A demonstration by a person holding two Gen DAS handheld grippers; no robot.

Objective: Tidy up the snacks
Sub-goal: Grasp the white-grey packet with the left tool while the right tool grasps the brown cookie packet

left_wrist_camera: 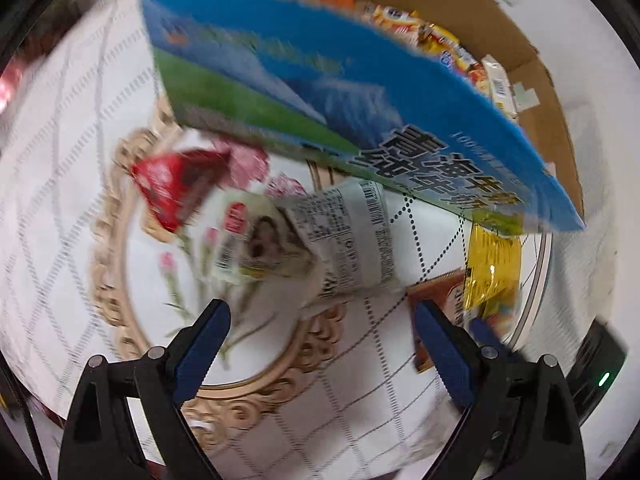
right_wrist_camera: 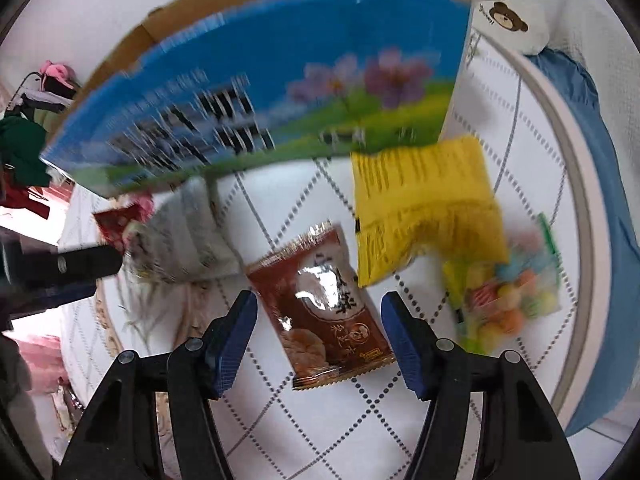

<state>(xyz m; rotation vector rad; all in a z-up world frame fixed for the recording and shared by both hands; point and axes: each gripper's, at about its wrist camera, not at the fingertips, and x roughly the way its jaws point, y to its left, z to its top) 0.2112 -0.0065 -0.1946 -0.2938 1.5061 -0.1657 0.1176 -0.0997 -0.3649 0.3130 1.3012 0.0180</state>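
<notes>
The right gripper points steeply down with its jaws apart, straddling a brown snack packet that lies flat on the white quilted cloth; the blue pads do not touch it. Just beyond it lie a yellow packet and, toward the cloth's round edge, a clear bag of coloured candies. The left gripper hangs released and empty, just short of a white wrapped snack, with a red packet farther out. Beyond everything stands a blue-and-green printed carton, snacks piled inside its open brown flaps.
</notes>
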